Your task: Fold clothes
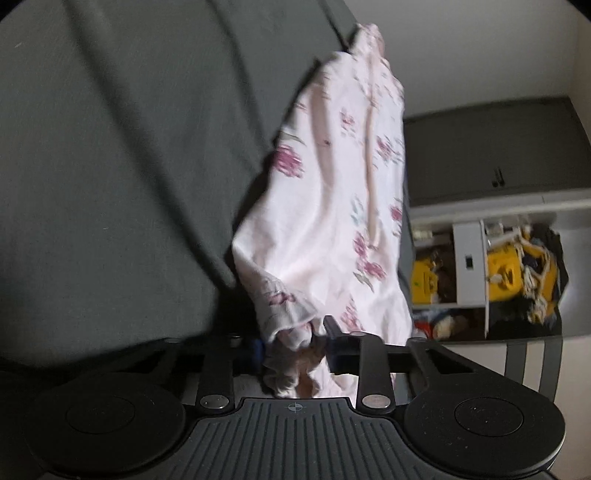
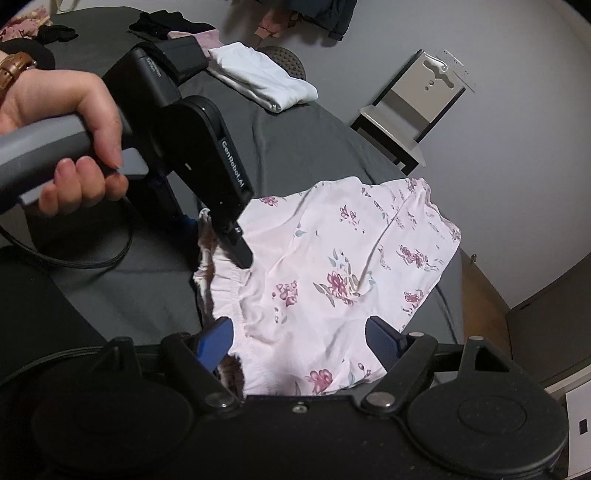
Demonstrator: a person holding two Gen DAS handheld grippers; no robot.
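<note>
A pale pink garment with purple flowers [image 2: 332, 266] lies on the grey bed sheet [image 2: 295, 147], its elastic waistband toward me. My left gripper [image 2: 236, 247], held by a hand [image 2: 74, 107], is shut on the waistband's left corner. In the left wrist view the same floral garment [image 1: 332, 184] stretches away from the left gripper [image 1: 295, 345], bunched cloth pinched between its fingers. My right gripper [image 2: 301, 339] is open, its blue fingers [image 2: 216, 341] wide apart over the near edge of the waistband, with cloth lying between them.
A folded white garment [image 2: 262, 81] and dark clothes [image 2: 166, 22] lie farther back on the bed. A chair [image 2: 410, 110] stands by the wall beyond it. A black cable [image 2: 92, 258] trails on the sheet. A shelf with yellow items [image 1: 498, 273] stands beside the bed.
</note>
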